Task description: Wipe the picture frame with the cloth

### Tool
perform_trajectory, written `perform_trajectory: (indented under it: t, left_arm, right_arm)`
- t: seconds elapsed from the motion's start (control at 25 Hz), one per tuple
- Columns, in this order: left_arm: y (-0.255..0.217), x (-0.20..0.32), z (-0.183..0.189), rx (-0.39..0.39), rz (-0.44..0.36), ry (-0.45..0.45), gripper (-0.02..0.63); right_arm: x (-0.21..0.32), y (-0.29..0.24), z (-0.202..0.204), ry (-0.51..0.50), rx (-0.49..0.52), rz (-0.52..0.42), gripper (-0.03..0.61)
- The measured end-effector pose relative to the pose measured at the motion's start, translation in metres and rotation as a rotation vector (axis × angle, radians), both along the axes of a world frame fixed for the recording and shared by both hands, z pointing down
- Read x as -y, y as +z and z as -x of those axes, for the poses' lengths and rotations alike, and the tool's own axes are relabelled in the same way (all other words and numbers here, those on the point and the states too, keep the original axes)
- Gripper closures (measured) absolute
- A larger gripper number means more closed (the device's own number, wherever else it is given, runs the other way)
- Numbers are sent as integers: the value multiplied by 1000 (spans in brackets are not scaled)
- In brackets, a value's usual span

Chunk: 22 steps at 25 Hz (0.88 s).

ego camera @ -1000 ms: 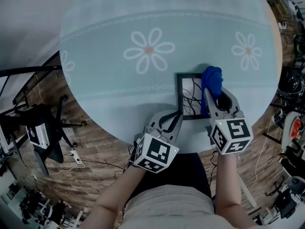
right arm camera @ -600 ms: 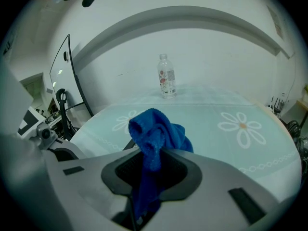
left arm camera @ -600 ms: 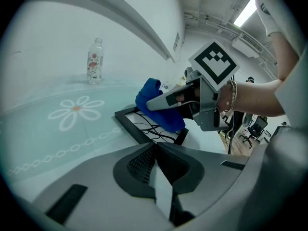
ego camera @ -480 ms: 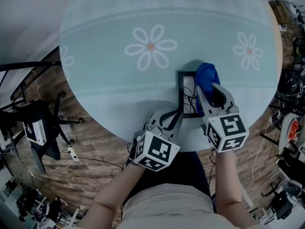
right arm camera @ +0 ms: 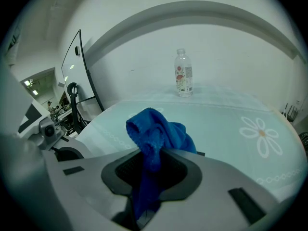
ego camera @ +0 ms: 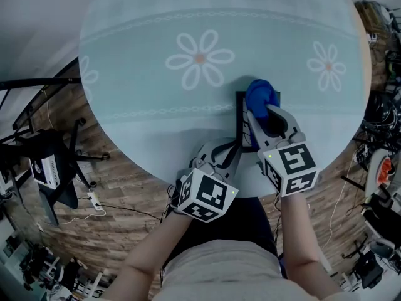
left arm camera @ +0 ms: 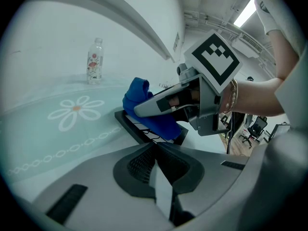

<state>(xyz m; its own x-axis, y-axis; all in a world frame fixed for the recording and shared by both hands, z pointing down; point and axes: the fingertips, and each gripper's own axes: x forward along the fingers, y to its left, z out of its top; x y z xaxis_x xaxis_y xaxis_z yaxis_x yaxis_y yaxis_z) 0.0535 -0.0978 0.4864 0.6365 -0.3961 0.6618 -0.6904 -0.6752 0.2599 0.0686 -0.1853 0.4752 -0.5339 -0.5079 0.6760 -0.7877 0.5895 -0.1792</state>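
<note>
Shifted left since a second ago, the right gripper [ego camera: 262,113] pinches the blue cloth [ego camera: 262,94] over the far end of the picture frame [ego camera: 240,127], near the tabletop's [ego camera: 138,74] near edge. The left gripper [ego camera: 230,150], jaws pressed together, touches the frame's near-left corner.

Wood floor [ego camera: 128,194], rnd floral tbl [ego camera: 125,61], white wall [right arm camera: 231,57]

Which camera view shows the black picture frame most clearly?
The left gripper view: the black picture frame lies close, one long edge and a corner plain, the blue cloth on it. The head view shows mainly its left side; the right gripper covers much. The right gripper view shows a dark sliver.
</note>
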Motion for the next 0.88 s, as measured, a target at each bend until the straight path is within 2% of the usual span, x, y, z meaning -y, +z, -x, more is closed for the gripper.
perform_trajectory:
  t: [0.36,0.72,0.88]
  left_arm:
    - [1,1,-1,-2,-1,3,588]
    - [0,-1,-1,-20,6,15,588]
    - [-7,4,6,-50,4,-13,588]
  right_arm:
    - [-4,2,13,-49,3,17,486]
    - [-16,1,14,-39,0,33,486]
    - [-21,0,14,-31,1,42,486]
